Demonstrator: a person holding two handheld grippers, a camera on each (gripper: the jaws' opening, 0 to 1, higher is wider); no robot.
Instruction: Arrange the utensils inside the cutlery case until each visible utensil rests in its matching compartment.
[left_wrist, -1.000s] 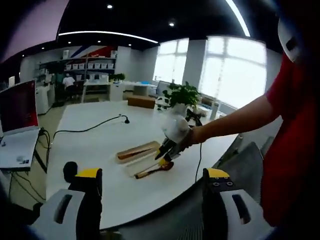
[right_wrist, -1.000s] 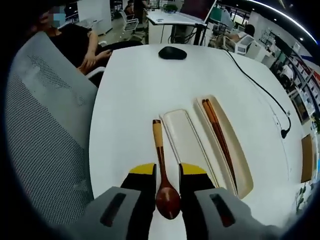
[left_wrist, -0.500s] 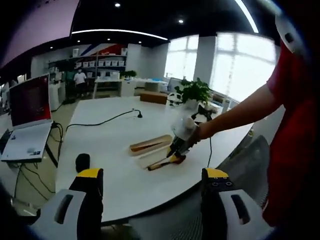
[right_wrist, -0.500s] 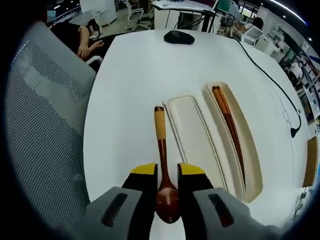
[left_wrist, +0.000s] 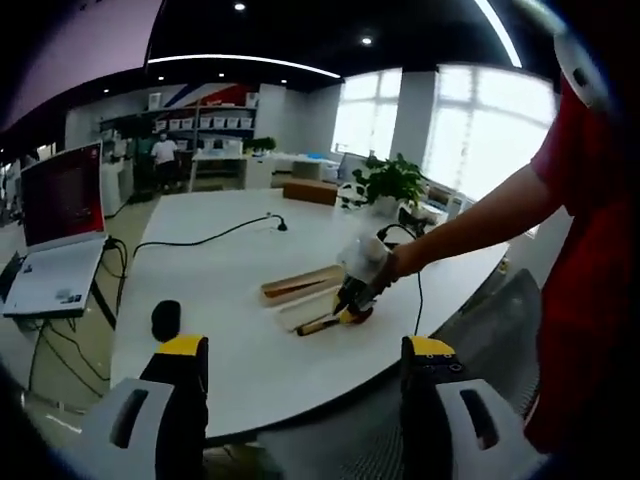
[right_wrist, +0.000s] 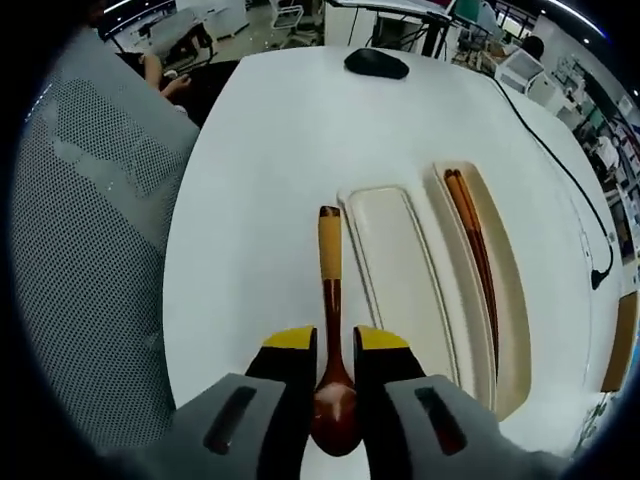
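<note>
We see the white table (right_wrist: 250, 180) carrying the cutlery case (right_wrist: 440, 290), its two long compartments side by side; the chopsticks (right_wrist: 478, 255) lie in the far one, the near one bare. Our right gripper (right_wrist: 335, 345) clamps the bowl of the wooden spoon (right_wrist: 330, 300), whose handle points away just beside the case. Our left gripper (left_wrist: 300, 365) hangs well apart, jaws wide.

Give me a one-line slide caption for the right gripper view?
Hand-held gripper closed on a wooden spoon beside the cutlery case, chopsticks already in the far compartment.
</note>
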